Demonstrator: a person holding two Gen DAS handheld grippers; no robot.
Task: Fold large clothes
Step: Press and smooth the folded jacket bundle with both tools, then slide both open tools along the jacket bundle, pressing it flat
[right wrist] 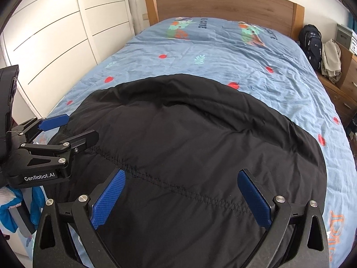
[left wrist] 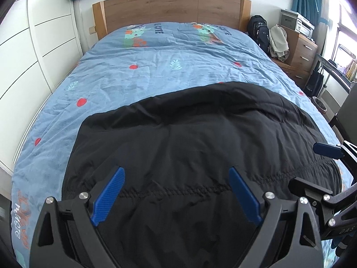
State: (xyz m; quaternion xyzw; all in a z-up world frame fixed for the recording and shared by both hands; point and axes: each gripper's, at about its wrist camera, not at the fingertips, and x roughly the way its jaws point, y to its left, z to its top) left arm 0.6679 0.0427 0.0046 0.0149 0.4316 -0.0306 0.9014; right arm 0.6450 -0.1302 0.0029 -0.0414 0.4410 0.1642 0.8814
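While the black padded garment lies spread on the near half of the bed, left gripper and right gripper hover just above it near its stitched seam, both released, jaws wide, gripping nothing.

jacket on bed, headboard behind, backpack right

A blue printed bedspread covers the bed. Behind it stands a wooden headboard; left of the bed, white wardrobe doors; right of it, a black backpack beside wooden drawers.
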